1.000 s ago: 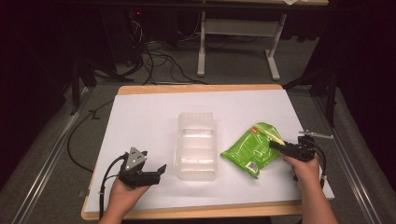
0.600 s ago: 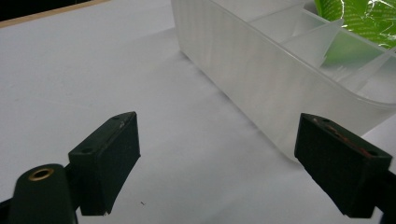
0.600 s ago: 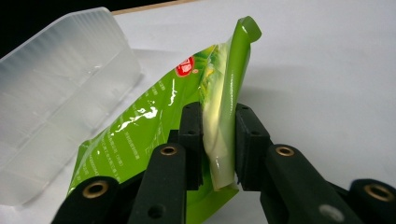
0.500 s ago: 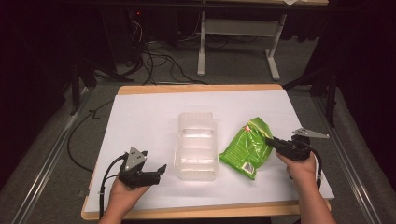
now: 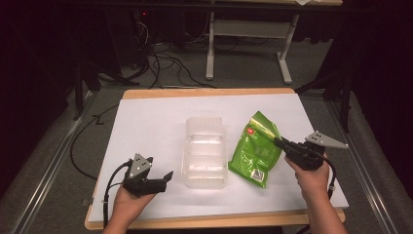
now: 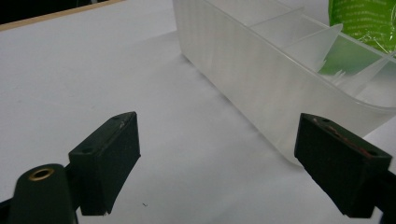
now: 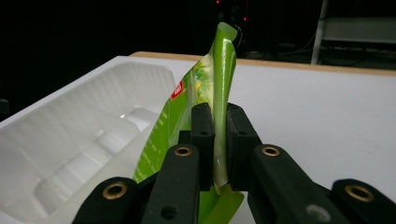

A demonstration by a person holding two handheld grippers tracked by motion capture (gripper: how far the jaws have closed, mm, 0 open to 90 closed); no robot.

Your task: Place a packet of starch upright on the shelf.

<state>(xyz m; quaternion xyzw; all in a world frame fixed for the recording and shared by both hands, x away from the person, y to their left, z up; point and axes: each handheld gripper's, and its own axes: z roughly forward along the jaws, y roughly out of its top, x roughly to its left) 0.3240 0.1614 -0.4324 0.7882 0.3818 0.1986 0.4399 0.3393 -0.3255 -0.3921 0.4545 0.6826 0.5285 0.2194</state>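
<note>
1. Left gripper (image 5: 163,179): rests low on the white table (image 5: 146,122) at about 7 o'clock of the surface, held in the person's left hand (image 5: 127,204). Its jaws stand wide apart and hold nothing; the left gripper view shows bare table between them, with the tray wall just beyond the farther jaw.

2. Clear plastic tray (image 5: 205,152): at table centre, long axis running 12 to 6 o'clock, divided by cross partitions. Its compartments appear empty.

3. Green snack bag (image 5: 254,148): just beside the tray at its 3 o'clock side, tilted up on one edge, its lower end near the table. Whether it touches the tray cannot be told.

4. Right gripper (image 5: 278,142): at about 4 o'clock of the table, in the person's right hand (image 5: 311,178). Its jaws are closed tight on the bag's sealed edge, as the right gripper view shows.

5. Step in hand (judged): carrying the pinched bag toward the tray. The next move likely calls for lifting it clear of the tray wall, swinging toward 9 o'clock, then lowering it in.
</note>
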